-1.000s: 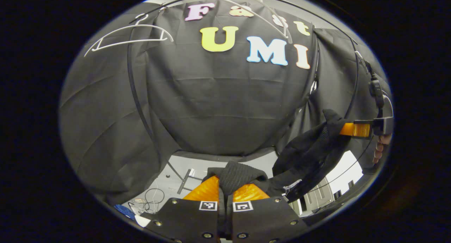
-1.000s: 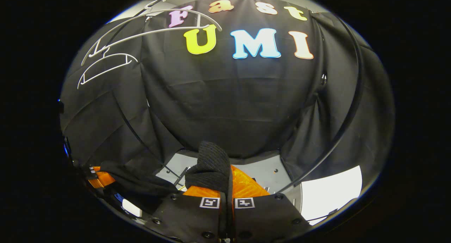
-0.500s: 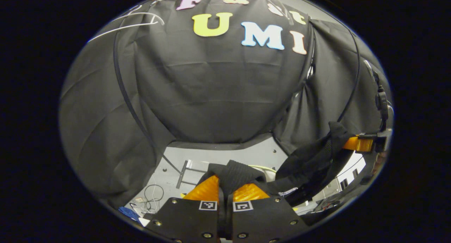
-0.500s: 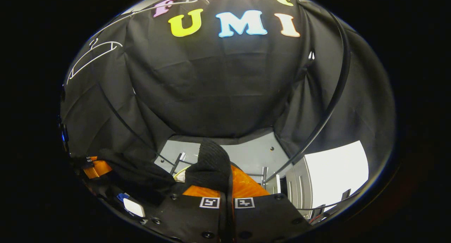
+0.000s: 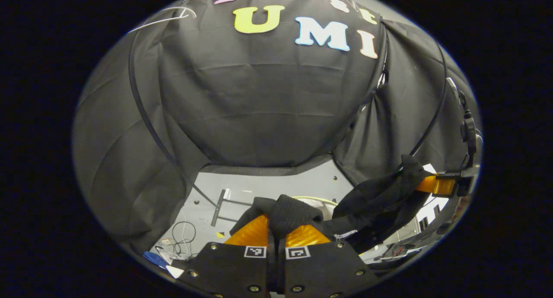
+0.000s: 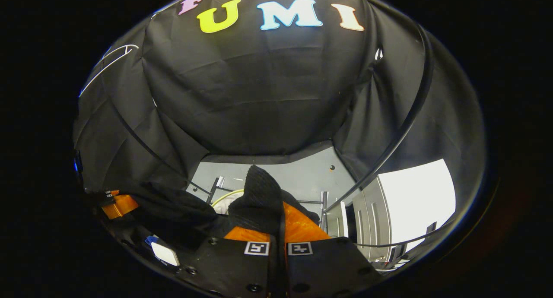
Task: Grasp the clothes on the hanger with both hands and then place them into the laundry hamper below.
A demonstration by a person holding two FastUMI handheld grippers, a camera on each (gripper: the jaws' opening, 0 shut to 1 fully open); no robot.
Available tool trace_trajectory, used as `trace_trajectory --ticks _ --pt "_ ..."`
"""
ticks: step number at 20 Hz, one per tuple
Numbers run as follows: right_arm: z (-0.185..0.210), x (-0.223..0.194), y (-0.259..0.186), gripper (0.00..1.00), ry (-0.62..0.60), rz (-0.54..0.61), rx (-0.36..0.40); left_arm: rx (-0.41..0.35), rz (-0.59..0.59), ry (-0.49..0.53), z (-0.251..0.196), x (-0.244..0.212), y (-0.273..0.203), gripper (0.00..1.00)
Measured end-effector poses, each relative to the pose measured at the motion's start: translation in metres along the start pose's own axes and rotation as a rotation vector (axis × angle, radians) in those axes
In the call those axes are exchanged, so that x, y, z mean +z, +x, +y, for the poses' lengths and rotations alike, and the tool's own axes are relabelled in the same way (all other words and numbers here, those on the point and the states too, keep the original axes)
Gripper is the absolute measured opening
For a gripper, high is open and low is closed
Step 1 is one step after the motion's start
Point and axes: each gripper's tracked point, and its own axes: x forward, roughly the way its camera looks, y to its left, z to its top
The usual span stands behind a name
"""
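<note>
A: How does the left gripper (image 5: 276, 229) stand?

B: In the left gripper view its two fingers are drawn close together at the bottom, with a bunch of the black garment (image 5: 288, 211) pinched between them. The knit cloth bulges up over the fingertips.

A: And the right gripper (image 6: 278, 222)?

B: The same, in the right gripper view: its fingers are nearly together, and a ribbed fold of the black garment (image 6: 259, 198) stands up between them, leaning to the left finger's side.

A: Where does the garment lie, then?

B: It hangs in the air between the two grippers. In the left gripper view the cloth runs from the near fingers out to the right, where the right gripper (image 5: 436, 185) holds its other end, tilted sideways. In the right gripper view the cloth sags leftward toward the left gripper (image 6: 119, 205).

A: The hamper?

B: A pale rim (image 5: 319, 199) shows just behind the cloth, low over the grey floor (image 5: 276, 183); little more of it can be made out. A white hanger (image 5: 162, 19) sits high at the upper left, well apart from the garment.
</note>
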Motion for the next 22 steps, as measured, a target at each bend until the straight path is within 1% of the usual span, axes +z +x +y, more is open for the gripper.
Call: trace_trajectory --ticks 1,2,3,5,6,7,8,9,10,11,12,13,14,15,16,17,18,19,20,21,22 --pt "0.000 -0.001 0.001 0.02 0.005 0.005 -0.001 0.000 0.005 -0.002 -0.001 0.000 0.003 0.01" --pt "-0.001 -0.002 0.001 0.00 0.010 0.014 0.000 0.000 0.008 -0.003 -0.003 0.000 0.005 0.01" --pt "-0.002 -0.003 0.002 0.04 0.015 0.020 -0.002 -0.004 0.011 -0.001 -0.007 0.000 0.005 0.02" --pt "-0.004 -0.004 0.005 0.04 0.020 0.032 -0.004 -0.017 0.017 0.017 -0.013 -0.001 0.008 0.01" --pt "-0.005 -0.009 0.008 0.07 0.020 0.047 0.000 -0.014 0.021 0.030 -0.014 -0.001 0.009 0.06" --pt "-0.007 -0.011 0.011 0.06 0.019 0.056 -0.002 -0.010 0.031 0.040 -0.013 -0.005 0.009 0.06" --pt "-0.009 -0.014 0.009 0.11 0.017 0.059 -0.015 -0.009 0.042 0.046 -0.013 -0.009 0.011 0.06" --pt "-0.010 -0.015 0.007 0.12 0.014 0.061 -0.025 -0.011 0.060 0.054 -0.014 -0.017 0.011 0.04" --pt "-0.010 -0.018 0.006 0.12 0.009 0.066 -0.029 -0.006 0.070 0.063 -0.013 -0.021 0.013 0.11" --pt "-0.009 -0.020 0.004 0.22 0.004 0.073 -0.023 -0.009 0.075 0.066 -0.013 -0.023 0.012 0.11" --pt "-0.006 -0.025 0.004 0.32 0.000 0.082 -0.007 -0.004 0.069 0.067 -0.012 -0.024 0.010 0.17" --pt "-0.004 -0.027 0.003 0.46 -0.005 0.086 0.001 0.002 0.060 0.063 -0.008 -0.025 0.012 0.29" --pt "-0.003 -0.024 0.001 0.53 -0.008 0.077 0.005 0.004 0.056 0.055 -0.007 -0.025 0.012 0.30" --pt "-0.002 -0.023 0.000 0.61 -0.011 0.071 0.009 0.006 0.056 0.044 -0.006 -0.026 0.011 0.46" --pt "-0.001 -0.023 0.000 0.59 -0.014 0.067 0.014 0.011 0.056 0.031 -0.005 -0.027 0.011 0.62" --pt "0.000 -0.021 -0.001 0.71 -0.018 0.065 0.016 0.023 0.053 0.019 -0.004 -0.024 0.009 0.78" --pt "-0.001 -0.019 -0.003 0.84 -0.022 0.060 0.016 0.026 0.053 0.005 -0.004 -0.025 0.009 0.78" --pt "-0.003 -0.017 -0.006 0.96 -0.027 0.052 0.016 0.029 0.056 -0.009 -0.005 -0.029 0.006 0.82" --pt "-0.007 -0.014 -0.010 1.00 -0.033 0.039 0.010 0.028 0.059 -0.022 -0.006 -0.033 0.003 0.86" --pt "-0.012 -0.009 -0.014 1.00 -0.041 0.023 0.001 0.032 0.058 -0.030 -0.006 -0.038 -0.002 0.89" --pt "-0.018 -0.005 -0.018 0.97 -0.050 0.008 -0.009 0.040 0.051 -0.034 -0.007 -0.037 -0.006 0.89"
